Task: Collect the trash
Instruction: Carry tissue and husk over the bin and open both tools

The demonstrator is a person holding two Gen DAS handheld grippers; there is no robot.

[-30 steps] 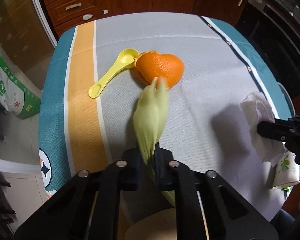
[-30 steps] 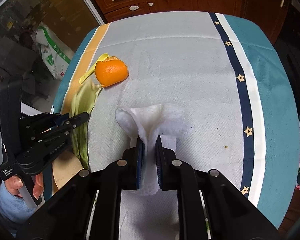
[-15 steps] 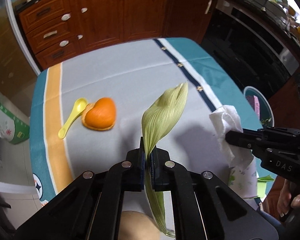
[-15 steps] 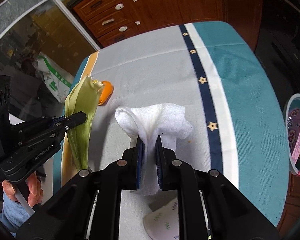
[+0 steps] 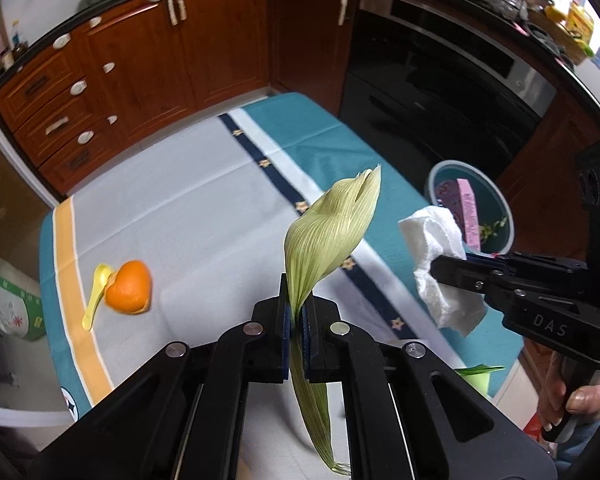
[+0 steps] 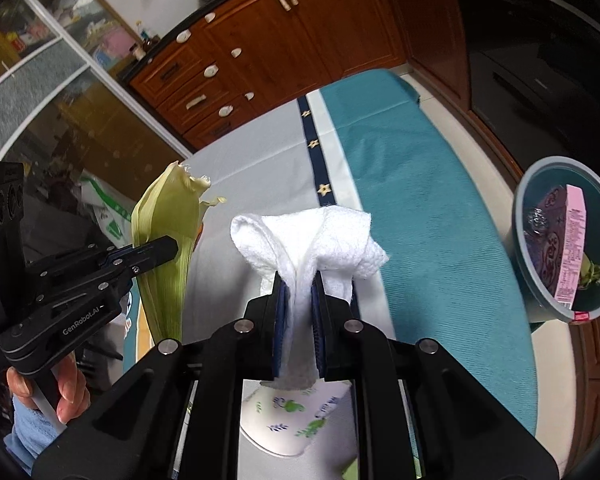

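My left gripper (image 5: 296, 312) is shut on a pale green corn husk (image 5: 332, 224) and holds it up above the table; it also shows in the right wrist view (image 6: 164, 240). My right gripper (image 6: 298, 296) is shut on a crumpled white paper towel (image 6: 312, 236), also lifted; the towel shows in the left wrist view (image 5: 436, 248) at the right. A grey-blue trash bin (image 6: 520, 220) with wrappers inside stands on the floor to the right of the table, also in the left wrist view (image 5: 432, 180). An orange peel (image 5: 130, 286) lies on the tablecloth at the left.
A yellow plastic spoon (image 5: 96, 300) lies against the peel. A white paper cup with green print (image 6: 292, 420) lies on the table under my right gripper. The striped tablecloth (image 5: 204, 208) covers the table. Wooden cabinets (image 5: 140, 60) and a dark oven (image 5: 440, 80) stand behind.
Both grippers have risen from the table and swung to the right with the husk and the towel. The trash bin has come into view at the right.
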